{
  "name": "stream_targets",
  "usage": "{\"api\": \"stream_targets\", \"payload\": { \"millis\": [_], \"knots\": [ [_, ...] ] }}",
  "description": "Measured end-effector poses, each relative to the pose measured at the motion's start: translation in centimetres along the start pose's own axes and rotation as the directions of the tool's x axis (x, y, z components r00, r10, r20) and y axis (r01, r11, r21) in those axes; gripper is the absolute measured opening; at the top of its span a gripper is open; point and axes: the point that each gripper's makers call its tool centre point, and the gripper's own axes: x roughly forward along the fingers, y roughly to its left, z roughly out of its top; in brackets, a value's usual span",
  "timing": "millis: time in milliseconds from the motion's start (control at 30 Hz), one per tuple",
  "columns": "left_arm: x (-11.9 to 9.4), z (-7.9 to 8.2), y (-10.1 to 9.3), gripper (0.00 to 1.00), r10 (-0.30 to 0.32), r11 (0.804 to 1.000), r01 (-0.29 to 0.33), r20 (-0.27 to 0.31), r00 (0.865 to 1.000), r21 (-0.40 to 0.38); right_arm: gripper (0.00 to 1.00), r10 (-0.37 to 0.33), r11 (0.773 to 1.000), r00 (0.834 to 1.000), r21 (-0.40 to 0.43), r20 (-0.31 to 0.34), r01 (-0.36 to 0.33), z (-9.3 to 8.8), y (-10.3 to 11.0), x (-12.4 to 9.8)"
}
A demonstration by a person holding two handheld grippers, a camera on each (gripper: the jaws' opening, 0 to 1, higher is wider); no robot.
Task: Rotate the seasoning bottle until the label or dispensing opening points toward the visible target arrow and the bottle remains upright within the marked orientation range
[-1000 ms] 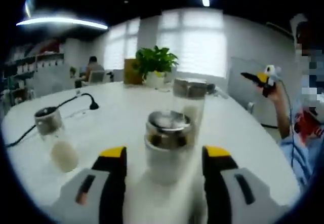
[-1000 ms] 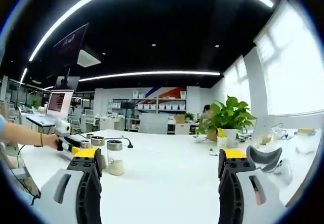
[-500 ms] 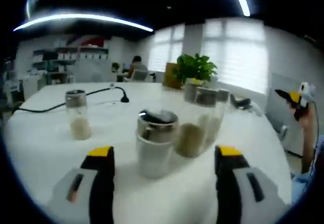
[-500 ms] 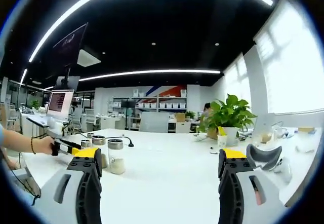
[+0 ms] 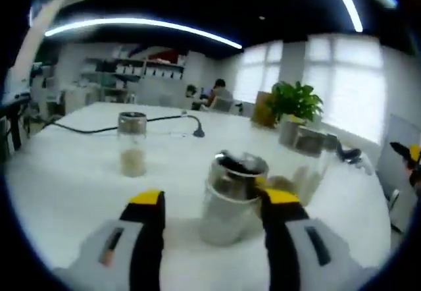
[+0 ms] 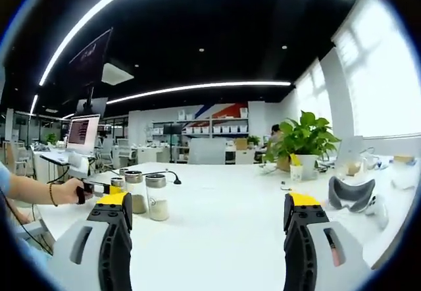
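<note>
Seasoning bottle (image 5: 231,199), upright on white desk (image 5: 66,172), between released left gripper (image 5: 214,205) jaws; right gripper (image 6: 207,209) jaws released, grasping nothing.

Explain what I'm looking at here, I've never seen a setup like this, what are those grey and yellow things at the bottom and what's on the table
Those grey prongs with yellow tips are the jaws of two hand-held grippers; a person holds one in each hand. Each round picture comes from a camera riding on one gripper, looking forward along its jaws.

In the left gripper view, the left gripper has its jaws on either side of a seasoning bottle with a metal cap, standing upright on a white table. Whether the jaws touch the bottle I cannot tell. Another jar stands further back, two more sit behind the bottle, and a black cable crosses the table. A potted plant stands at the far edge.

In the right gripper view, the right gripper is open and holds nothing. The same jars show at its left, beside the person's hand.
</note>
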Motion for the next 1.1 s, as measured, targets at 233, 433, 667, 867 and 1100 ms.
{"api": "stream_targets", "payload": {
  "millis": [233, 433, 667, 867, 1100],
  "knots": [
    [0.4, 0.6, -0.5, 0.52, 0.013, 0.999, -0.015, 0.040, 0.999, 0.042, 0.99, -0.006, 1.000, 1.000, 0.001, 0.005, 0.006, 0.2, -0.2, -0.1],
    [0.3, 0.6, -1.0, 0.36, -0.007, 0.994, 0.000, 0.058, 0.998, 0.114, 0.99, 0.007, 1.000, 1.000, 0.016, -0.004, -0.007, 0.0, 0.0, 0.0],
    [0.0, 0.4, -0.9, 0.36, -0.042, 0.990, 0.035, 0.044, 0.998, 0.134, 0.99, 0.020, 0.999, 1.000, 0.028, -0.015, -0.020, -0.3, 0.1, 0.3],
    [0.1, 0.2, -1.3, 0.36, -0.140, 0.977, 0.139, -0.004, 0.990, 0.161, 0.99, 0.030, 0.998, 0.999, 0.062, -0.010, -0.030, -0.5, 0.3, 0.4],
    [0.1, 0.2, -1.8, 0.36, -0.318, 0.926, 0.326, -0.073, 0.945, 0.191, 0.99, -0.017, 0.997, 1.000, 0.069, 0.011, 0.016, -0.2, -0.6, 0.0]
  ]
}}
